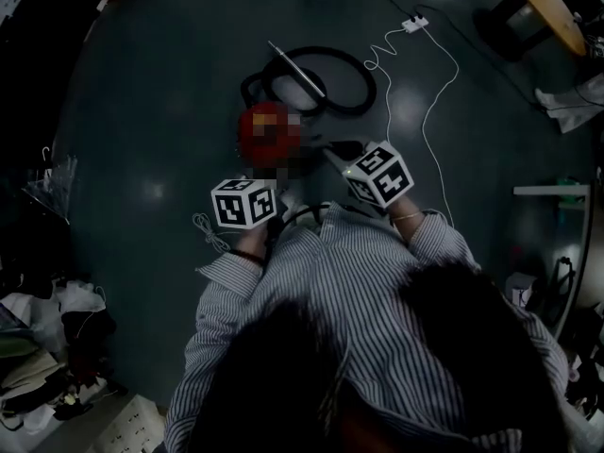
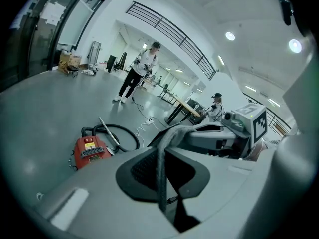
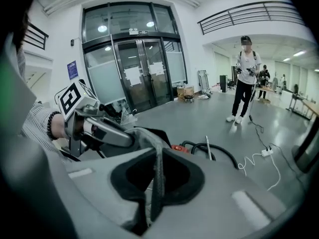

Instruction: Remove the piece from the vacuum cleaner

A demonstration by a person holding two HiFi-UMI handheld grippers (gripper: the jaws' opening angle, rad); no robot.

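1. Vacuum cleaner point(image 1: 257, 130): red body on the floor, upper centre of the head view, partly under a mosaic patch, well apart from both tongs.
2. Nearest is the left gripper point(image 2: 167, 138). Jaws pressed together, nothing between them. It is held up by the chest, lower centre of the head view, which looks like a carry pose, not a reach.
3. Right gripper point(image 3: 153, 138): jaws also pressed together, empty. It sits just beside the left one with the tips angled inward, so each shows in the other's view.
4. Farther out, the black hose point(image 2: 135, 138) loops just behind the red body and the metal wand point(image 2: 109, 131) lies across it. Can't tell whether either is plugged in, or which piece is meant.
5. White cable point(image 1: 387, 43) runs to the power strip point(image 1: 415, 24), upper right of the head view.
6. Judgement: this fits walking up to the machine or standing back from it. No loose piece is in either tong.
7. Farthest, a person point(image 2: 137, 76) stands upper centre of the left gripper view.
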